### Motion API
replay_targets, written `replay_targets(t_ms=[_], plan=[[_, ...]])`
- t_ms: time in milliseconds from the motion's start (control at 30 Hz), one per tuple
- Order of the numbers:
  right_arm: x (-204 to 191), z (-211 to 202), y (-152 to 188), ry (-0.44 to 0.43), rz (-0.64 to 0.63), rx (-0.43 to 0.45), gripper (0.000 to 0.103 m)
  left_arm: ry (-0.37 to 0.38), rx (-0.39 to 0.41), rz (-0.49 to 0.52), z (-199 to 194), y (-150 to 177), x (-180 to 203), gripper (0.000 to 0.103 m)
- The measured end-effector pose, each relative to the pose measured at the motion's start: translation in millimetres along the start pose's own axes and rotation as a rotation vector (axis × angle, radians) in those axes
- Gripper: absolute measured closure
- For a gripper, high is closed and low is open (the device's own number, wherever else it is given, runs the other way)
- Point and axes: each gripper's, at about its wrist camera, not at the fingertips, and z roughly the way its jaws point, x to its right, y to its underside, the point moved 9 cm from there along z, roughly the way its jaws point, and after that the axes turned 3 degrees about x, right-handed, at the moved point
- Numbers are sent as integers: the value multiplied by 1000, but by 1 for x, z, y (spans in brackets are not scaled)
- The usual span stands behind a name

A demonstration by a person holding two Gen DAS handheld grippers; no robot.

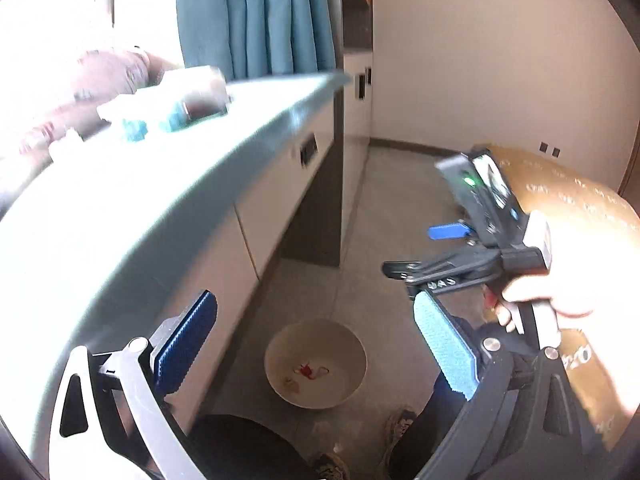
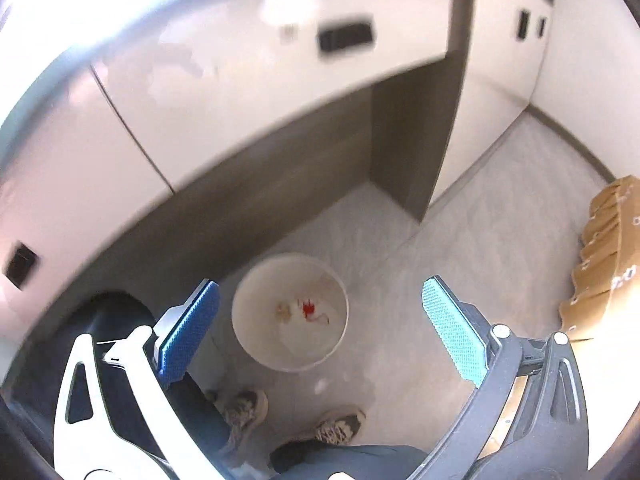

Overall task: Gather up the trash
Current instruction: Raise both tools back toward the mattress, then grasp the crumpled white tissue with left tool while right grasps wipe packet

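A round white waste bin [image 2: 290, 312] stands on the grey floor below the counter, with small bits of red and pale trash [image 2: 306, 310] at its bottom. It also shows in the left wrist view [image 1: 316, 364]. My right gripper [image 2: 320, 328] hangs open and empty above the bin. My left gripper [image 1: 316, 344] is open and empty beside the counter edge. The right gripper's body [image 1: 480, 216] appears in the left wrist view, held by a hand. Blurred white and blue items [image 1: 160, 108] lie on the counter top [image 1: 140, 208].
White cabinet fronts [image 2: 240, 92] with dark handles run under the counter. A brown cardboard box [image 2: 608, 260] stands at the right. The person's shoes [image 2: 288, 420] are on the floor near the bin. A teal curtain [image 1: 256, 16] hangs at the back.
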Motion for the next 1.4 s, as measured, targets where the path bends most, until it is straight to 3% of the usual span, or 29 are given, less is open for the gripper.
replay_targets(t_ms=[167,233,400,533,733,933,1167,1200,1233,1267,1300,1400], plan=[[-22,-67,-48,-38,-16,169,5,-41,21,-74,-39,-62,-47,6],[-41,-89,-69,-65,-47,226,5,-59,36,-125,-40,-86,-87,6],[-97,-116,-116,-111,-173,294,5,-196,43,-204,-19,-113,-191,6],[-138,-104,-136,-133,-241,297,5,-240,-35,-241,22,-115,-259,6],[-179,-85,-168,-127,-283,290,5,-296,-117,-260,81,-136,-325,6],[-164,-43,-210,-115,-194,250,5,-333,-157,-257,127,-157,-360,6],[-154,-22,-253,-109,-196,257,5,-332,-190,-243,151,-160,-370,7],[-153,-20,-256,-111,-193,260,5,-332,-188,-242,153,-159,-371,12],[-153,-19,-258,-115,-190,263,5,-305,-198,-258,155,-156,-371,40],[-152,-18,-260,-119,-186,265,5,-266,-211,-283,158,-152,-371,60],[-152,-15,-260,-121,-181,266,5,-247,-204,-309,157,-151,-372,64],[-151,-9,-260,-129,-173,260,5,-290,-198,-319,149,-146,-376,66]])
